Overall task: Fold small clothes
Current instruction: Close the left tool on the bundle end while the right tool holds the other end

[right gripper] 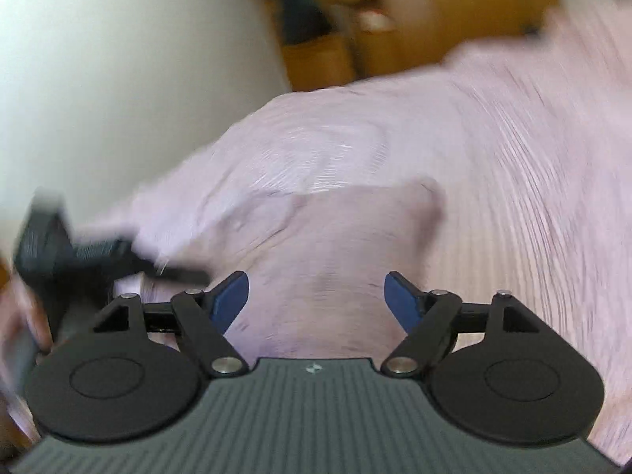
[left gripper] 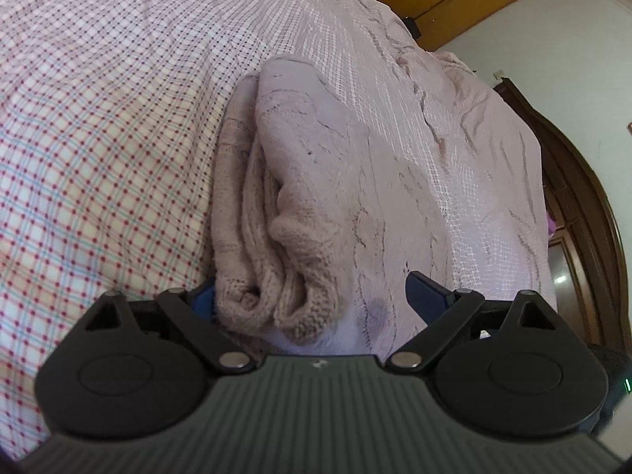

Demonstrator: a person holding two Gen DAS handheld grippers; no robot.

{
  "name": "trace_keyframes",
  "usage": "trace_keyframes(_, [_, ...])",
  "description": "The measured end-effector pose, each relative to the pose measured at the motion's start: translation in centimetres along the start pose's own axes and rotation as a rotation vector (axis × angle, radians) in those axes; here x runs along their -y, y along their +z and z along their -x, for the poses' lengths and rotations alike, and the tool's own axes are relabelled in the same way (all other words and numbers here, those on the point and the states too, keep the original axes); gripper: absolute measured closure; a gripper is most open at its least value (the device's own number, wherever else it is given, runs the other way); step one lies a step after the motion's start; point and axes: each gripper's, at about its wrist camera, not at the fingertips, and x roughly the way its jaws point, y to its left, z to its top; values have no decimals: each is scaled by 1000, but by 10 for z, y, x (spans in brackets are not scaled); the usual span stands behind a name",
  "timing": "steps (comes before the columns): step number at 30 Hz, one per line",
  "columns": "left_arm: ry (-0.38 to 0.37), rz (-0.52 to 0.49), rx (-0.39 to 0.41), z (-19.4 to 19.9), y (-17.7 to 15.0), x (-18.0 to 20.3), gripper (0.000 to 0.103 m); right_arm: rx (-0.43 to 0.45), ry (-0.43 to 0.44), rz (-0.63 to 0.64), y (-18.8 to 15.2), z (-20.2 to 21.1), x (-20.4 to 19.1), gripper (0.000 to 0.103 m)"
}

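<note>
Left hand-held gripper (left gripper: 312, 296) open around folded knit (left gripper: 300, 205) — right view blurred.

Soft daylight; left view sharp with fisheye-bent edges, right view motion-smeared throughout

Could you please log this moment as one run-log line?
left gripper: open around folded knit garment | right gripper: open, blurred | surface: bedspread

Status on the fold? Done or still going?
Looks mostly done: the knit lies bundled in several layers on the bed. The left gripper is open around its near end; the right gripper is open and empty. Left: perhaps tidying; blur hides detail.
</note>
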Motion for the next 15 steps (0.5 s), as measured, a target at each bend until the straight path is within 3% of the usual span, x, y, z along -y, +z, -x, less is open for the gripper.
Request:
trace_keyframes(3, [28,-35,22,1,-5,5,23,-32,85,-247,-12,-6,45,20])
trace_keyframes(6, [34,-41,20,-1,-5,5,30,-98,161,-385,-29,-21,69,20])
trace_keyframes(11, [29,-39,26,-3,-3,0,37,-163,270,-447,-24,-58,67,19])
trace_keyframes(15, [20,-32,27,-7,-2,-3,37,-211,263,-396,-21,-73,57,18])
